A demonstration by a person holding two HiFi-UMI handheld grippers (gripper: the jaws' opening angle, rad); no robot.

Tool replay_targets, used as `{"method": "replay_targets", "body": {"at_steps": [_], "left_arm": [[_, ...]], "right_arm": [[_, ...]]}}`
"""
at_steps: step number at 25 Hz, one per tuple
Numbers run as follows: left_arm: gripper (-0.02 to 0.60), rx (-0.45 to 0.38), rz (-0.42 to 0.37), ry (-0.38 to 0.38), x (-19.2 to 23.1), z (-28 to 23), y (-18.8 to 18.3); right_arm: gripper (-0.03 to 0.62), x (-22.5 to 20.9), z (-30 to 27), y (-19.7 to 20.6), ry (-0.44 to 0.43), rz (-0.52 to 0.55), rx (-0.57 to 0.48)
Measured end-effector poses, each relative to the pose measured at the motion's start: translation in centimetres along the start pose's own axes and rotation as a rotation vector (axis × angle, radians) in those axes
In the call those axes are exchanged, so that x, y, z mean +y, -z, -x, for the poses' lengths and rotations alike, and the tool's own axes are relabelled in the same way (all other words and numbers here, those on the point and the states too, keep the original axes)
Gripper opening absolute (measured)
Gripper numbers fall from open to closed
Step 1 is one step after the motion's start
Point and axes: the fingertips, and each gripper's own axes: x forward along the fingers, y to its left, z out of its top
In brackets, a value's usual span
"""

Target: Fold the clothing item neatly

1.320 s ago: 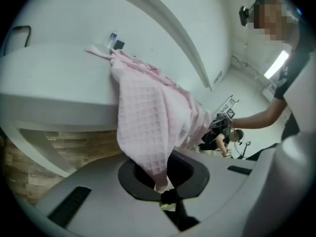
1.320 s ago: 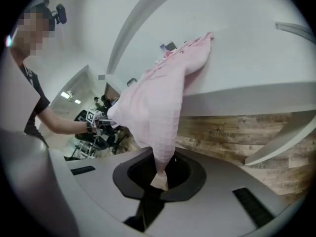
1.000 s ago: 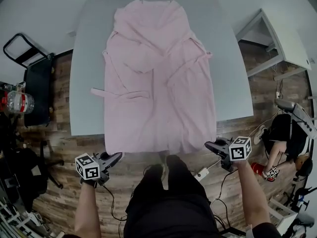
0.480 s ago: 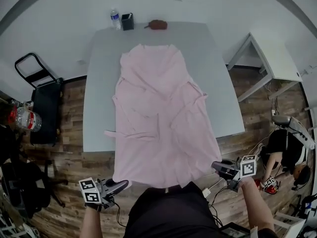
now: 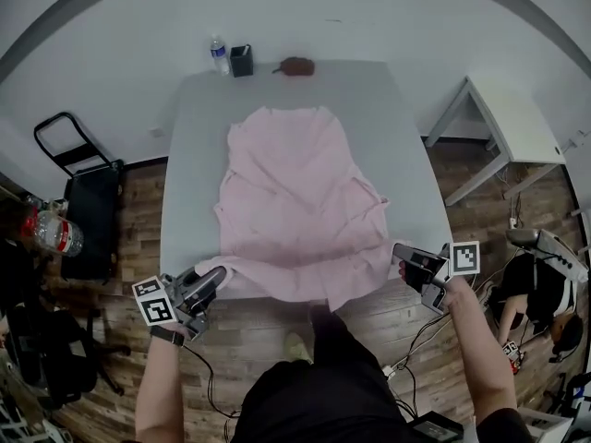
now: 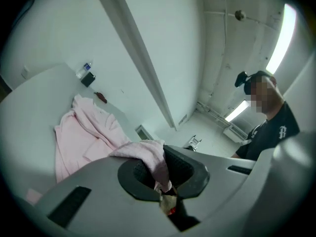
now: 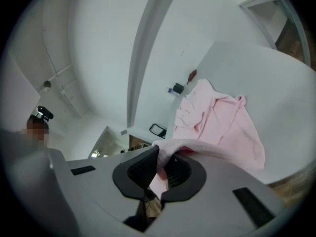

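A pink robe lies spread on the grey table, collar at the far end. Its near hem is lifted at both corners along the table's front edge. My left gripper is shut on the left hem corner, and in the left gripper view pink cloth is pinched between the jaws. My right gripper is shut on the right hem corner, and the right gripper view shows the fabric running out of its jaws toward the table.
A water bottle, a black cup and a brown pouch stand at the table's far edge. A white side table is at the right, a black cart at the left. Cables lie on the wooden floor.
Both grippers have risen from below the table edge, carrying the hem corners up and forward. The hem no longer hangs down over the front edge.
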Motion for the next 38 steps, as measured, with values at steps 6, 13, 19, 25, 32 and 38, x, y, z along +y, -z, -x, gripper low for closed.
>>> {"method": "replay_targets", "body": {"at_steps": [6,13,19,25,32,38], "left_arm": [[0.012,-0.007,0.041,-0.175,9.0,-5.0,-6.8],[0.012,0.063,0.232,-0.342,19.3,-9.5,-7.0],[0.046,0.082,0.350,-0.474,24.9,-8.8,-4.2],[0.161,0.144,0.380,-0.611,27.1,-4.9,-2.2],[0.161,0.266,0.185,-0.623,23.3,-3.4,-0.9],[0.161,0.351,-0.064,-0.548,18.7,-5.1,0.5]], "right_arm": [[0.031,-3.5,-5.8,-9.6,0.004,-0.042,-0.021],[0.032,-10.6,-11.9,-12.7,0.022,-0.213,0.063],[0.067,-15.1,-13.8,-12.1,0.084,-0.194,0.199],[0.156,-18.6,-12.7,-9.9,0.263,-0.012,0.360],[0.176,-14.3,-9.6,-10.7,0.293,0.196,0.263],[0.175,-9.0,-10.4,-7.3,0.242,0.424,0.196]]}}
